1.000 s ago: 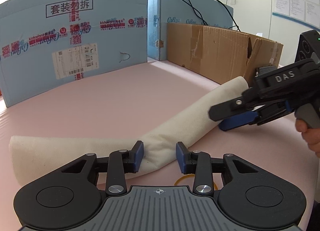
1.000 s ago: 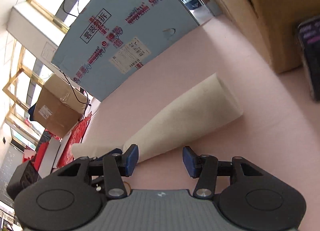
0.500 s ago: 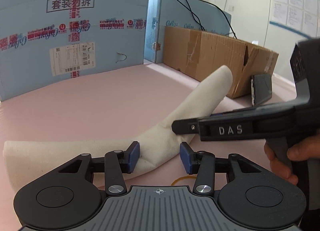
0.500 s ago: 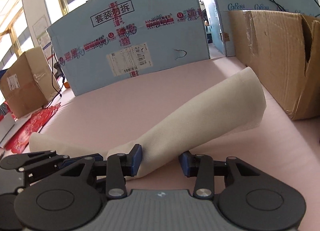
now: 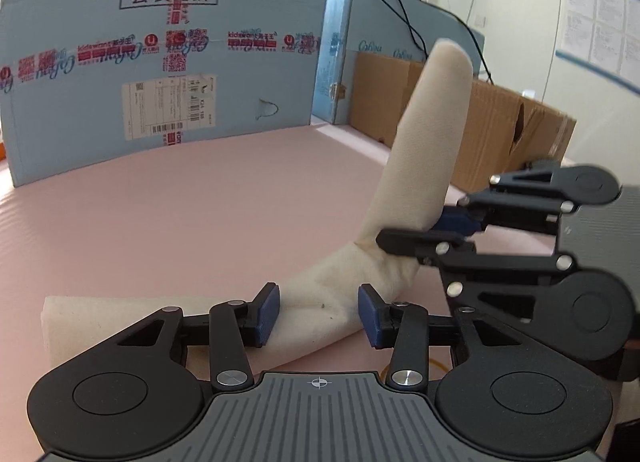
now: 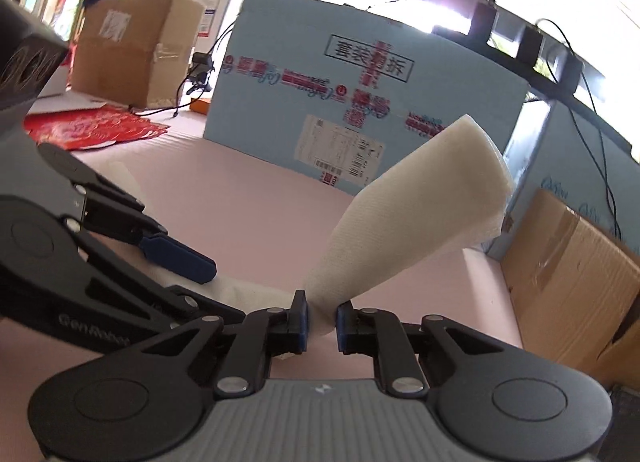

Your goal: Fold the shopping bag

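The right gripper (image 6: 322, 320) is closing on the rolled cream shopping bag (image 6: 404, 214), its blue pads pinching the fabric low in the centre of the right wrist view; from there the free end of the roll rises toward the upper right of the frame, clear of the pink worktop (image 6: 248, 198). In the left wrist view the same gripper (image 5: 452, 228) enters from the right, turned on its side, gripping the roll at its bend.

The left gripper (image 5: 318, 312) sits at lower centre of its own view with the jaws partly apart, straddling the flat-lying part of the shopping bag (image 5: 316, 294); whether the pads press the fabric cannot be told. The roll's other end lies on the worktop (image 5: 180, 214) at lower left. In the right wrist view the left gripper (image 6: 180, 258) shows at the left edge.

Behind stands a light blue carton (image 5: 160, 74) with red printing and a shipping label, and to the right a brown cardboard box (image 5: 500, 134).
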A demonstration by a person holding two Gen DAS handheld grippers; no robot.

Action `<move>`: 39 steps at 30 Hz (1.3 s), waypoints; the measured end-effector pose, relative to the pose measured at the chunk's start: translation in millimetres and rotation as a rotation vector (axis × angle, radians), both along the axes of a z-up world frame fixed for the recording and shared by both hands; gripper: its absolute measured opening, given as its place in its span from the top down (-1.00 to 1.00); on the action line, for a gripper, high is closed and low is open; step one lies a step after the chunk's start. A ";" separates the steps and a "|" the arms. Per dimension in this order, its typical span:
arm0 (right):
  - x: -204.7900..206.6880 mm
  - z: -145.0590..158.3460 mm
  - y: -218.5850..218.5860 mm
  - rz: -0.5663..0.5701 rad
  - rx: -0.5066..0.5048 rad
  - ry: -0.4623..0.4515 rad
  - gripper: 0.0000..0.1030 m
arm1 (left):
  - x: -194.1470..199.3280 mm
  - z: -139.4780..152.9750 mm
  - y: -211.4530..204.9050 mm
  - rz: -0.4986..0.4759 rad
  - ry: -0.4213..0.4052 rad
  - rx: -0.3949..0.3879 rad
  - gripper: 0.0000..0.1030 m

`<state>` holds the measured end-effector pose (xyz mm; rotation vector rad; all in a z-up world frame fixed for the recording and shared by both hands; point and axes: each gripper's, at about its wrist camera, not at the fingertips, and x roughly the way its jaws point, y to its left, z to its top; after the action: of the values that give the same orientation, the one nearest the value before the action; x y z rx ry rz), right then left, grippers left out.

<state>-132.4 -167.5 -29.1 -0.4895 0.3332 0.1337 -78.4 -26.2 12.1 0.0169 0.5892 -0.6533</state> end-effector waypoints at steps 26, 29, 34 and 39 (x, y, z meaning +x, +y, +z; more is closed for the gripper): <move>-31.4 -72.1 87.8 0.331 -0.910 -0.164 0.74 | -40.0 17.9 71.2 0.220 -0.095 -0.060 -0.45; -33.7 -75.5 88.2 0.343 -0.936 -0.181 0.74 | -55.3 41.8 69.0 0.274 -0.210 -0.060 -0.46; -37.4 -73.4 89.2 0.346 -0.912 -0.173 0.72 | -36.9 19.3 32.3 0.276 -0.156 0.220 -0.50; -43.4 -45.7 70.8 0.370 -0.698 -0.065 0.44 | -32.3 4.6 38.1 0.278 -0.104 0.242 -0.51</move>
<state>-175.8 -96.7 -74.8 -1.2439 0.2149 0.3640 -110.7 11.8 16.7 0.1909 0.5553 -0.3065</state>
